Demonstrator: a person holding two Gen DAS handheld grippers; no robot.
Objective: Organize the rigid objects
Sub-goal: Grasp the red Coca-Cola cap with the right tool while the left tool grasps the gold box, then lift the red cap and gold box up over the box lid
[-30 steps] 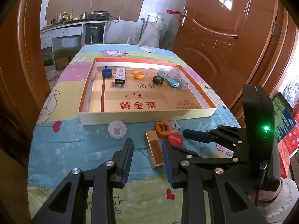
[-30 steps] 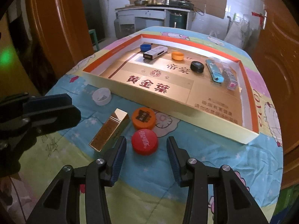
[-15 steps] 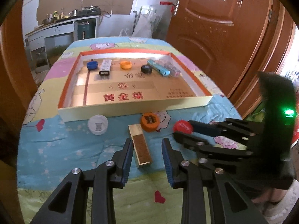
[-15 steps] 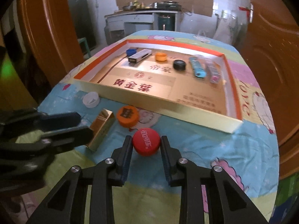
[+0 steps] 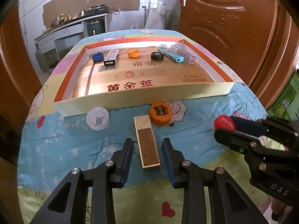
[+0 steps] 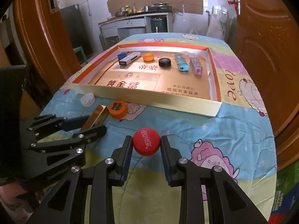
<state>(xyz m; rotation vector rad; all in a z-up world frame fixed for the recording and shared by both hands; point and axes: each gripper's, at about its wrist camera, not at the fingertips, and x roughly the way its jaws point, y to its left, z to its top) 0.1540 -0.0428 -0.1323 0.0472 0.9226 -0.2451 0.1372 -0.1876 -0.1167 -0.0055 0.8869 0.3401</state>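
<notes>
Right gripper has its jaws pinched on the red bottle cap, raised off the cloth, probably bound for the tray. Left gripper sits wide around the gold box, lined up lengthwise near the cloth's front edge, so closing should catch its long sides.

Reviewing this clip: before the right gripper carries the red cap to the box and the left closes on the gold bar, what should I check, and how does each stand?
1. Red round bottle cap pinched between right gripper pads: ok.
2. Cap lifted off the patterned cloth: cannot tell.
3. Gold rectangular lighter centred between the open left gripper pads: ok.
4. Lighter apart from the orange cap: not ok, they look touching.
5. Free floor in the shallow cardboard box: ok.
</notes>
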